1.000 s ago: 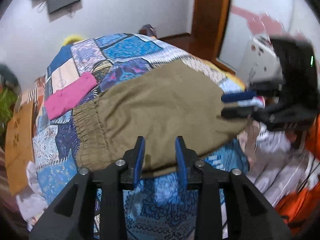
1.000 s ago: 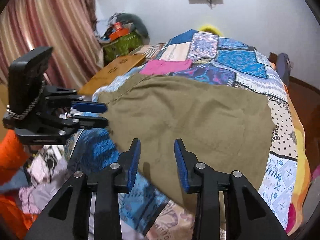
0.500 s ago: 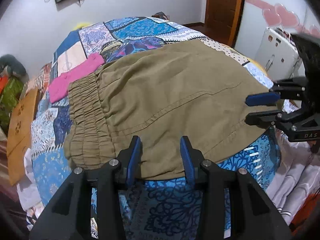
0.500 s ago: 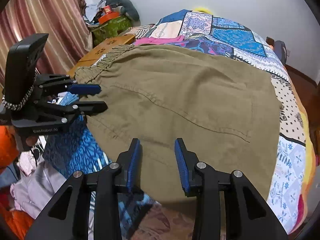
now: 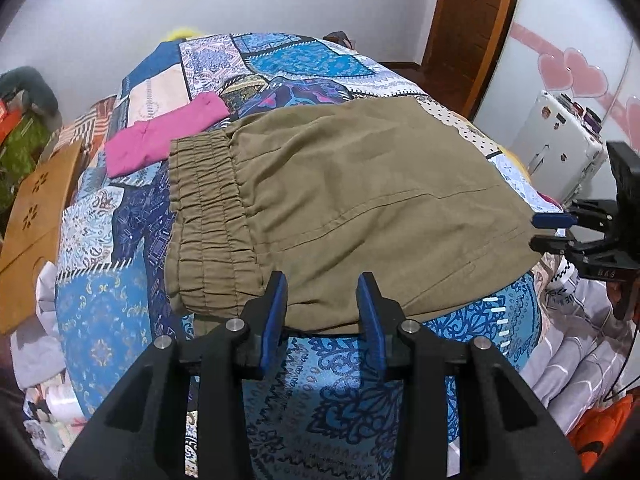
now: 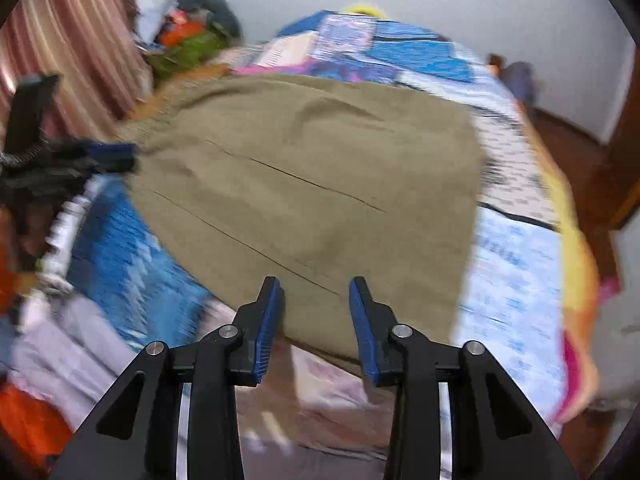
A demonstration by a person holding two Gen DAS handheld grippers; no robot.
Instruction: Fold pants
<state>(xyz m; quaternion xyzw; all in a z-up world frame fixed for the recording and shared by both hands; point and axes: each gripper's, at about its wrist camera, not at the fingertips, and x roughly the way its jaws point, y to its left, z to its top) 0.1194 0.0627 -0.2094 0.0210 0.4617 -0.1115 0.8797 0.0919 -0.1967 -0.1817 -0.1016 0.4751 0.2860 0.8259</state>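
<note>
Olive pants [image 5: 360, 200] lie folded flat on a patchwork bedspread [image 5: 100, 320], with the elastic waistband [image 5: 208, 220] at the left. My left gripper [image 5: 322, 280] hovers over the near edge just right of the waistband. Its jaws are closing a little, and the cloth edge shows in the gap, unpinched. My right gripper [image 6: 316, 282] stands open over the near edge at the other end of the pants [image 6: 312, 168]. That view is motion-blurred. Each gripper shows in the other's view: the right gripper [image 5: 534, 232] at the pants' right corner, the left gripper [image 6: 128, 156] at the left.
A folded pink cloth [image 5: 160, 140] lies beyond the waistband. A wooden board [image 5: 32, 208] leans at the bed's left side. A white case [image 5: 560, 152] and a heap of clothes [image 5: 560, 360] sit on the right, a wooden door [image 5: 472, 20] behind, a curtain [image 6: 72, 40] at far left.
Both grippers have sunk toward the near edge of the pants, which now fill more of each view. The right view has turned blurry from its motion.
</note>
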